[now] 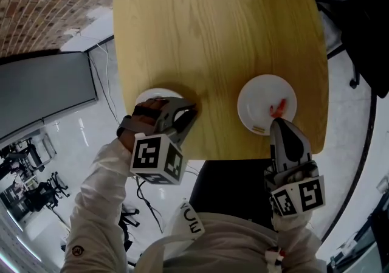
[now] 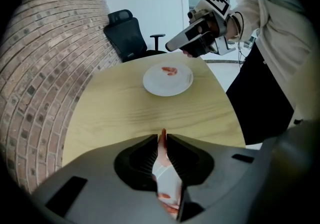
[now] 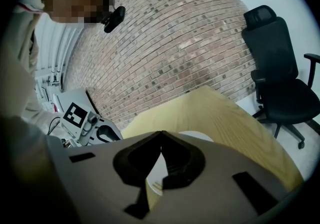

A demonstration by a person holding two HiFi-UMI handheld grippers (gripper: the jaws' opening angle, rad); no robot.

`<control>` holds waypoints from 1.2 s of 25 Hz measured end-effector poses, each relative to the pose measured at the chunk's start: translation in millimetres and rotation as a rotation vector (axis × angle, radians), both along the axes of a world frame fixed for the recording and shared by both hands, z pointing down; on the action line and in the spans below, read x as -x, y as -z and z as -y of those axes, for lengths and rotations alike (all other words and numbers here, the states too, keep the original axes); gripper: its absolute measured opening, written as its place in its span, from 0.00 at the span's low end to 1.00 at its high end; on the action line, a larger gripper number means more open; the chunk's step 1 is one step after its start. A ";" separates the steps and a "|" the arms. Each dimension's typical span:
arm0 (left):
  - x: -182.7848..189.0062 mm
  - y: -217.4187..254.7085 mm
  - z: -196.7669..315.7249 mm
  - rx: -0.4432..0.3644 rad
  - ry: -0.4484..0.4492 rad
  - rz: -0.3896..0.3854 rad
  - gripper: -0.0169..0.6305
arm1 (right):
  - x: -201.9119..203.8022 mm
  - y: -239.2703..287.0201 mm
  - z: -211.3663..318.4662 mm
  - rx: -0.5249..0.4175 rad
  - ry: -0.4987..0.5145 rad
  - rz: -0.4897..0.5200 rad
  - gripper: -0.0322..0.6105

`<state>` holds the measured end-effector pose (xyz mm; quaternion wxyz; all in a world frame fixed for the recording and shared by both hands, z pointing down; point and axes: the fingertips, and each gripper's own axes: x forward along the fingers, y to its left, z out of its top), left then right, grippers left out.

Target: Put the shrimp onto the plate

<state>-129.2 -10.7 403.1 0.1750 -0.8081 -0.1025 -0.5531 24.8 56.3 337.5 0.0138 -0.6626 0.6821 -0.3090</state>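
While shrimp [image 2: 162,143] is pinched, chair [image 2: 127,33] beyond plate [image 2: 155,86]

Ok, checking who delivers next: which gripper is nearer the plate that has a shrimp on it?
Right. The right gripper has its tips at that plate, by its near rim; the left gripper is across the table by the other plate, gripping a shrimp.
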 end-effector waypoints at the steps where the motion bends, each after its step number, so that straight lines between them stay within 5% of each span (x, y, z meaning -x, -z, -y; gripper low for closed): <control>1: -5.1 1.5 -1.7 0.002 0.000 -0.007 0.12 | -3.5 0.1 -1.5 0.000 -0.007 -0.001 0.09; 12: -81.5 13.8 -35.8 0.020 -0.040 -0.087 0.12 | -46.3 0.1 -20.6 0.002 -0.088 -0.009 0.09; 30: -149.7 -0.7 -50.4 -0.083 -0.214 -0.047 0.12 | -112.2 1.8 -63.3 0.000 -0.191 -0.002 0.09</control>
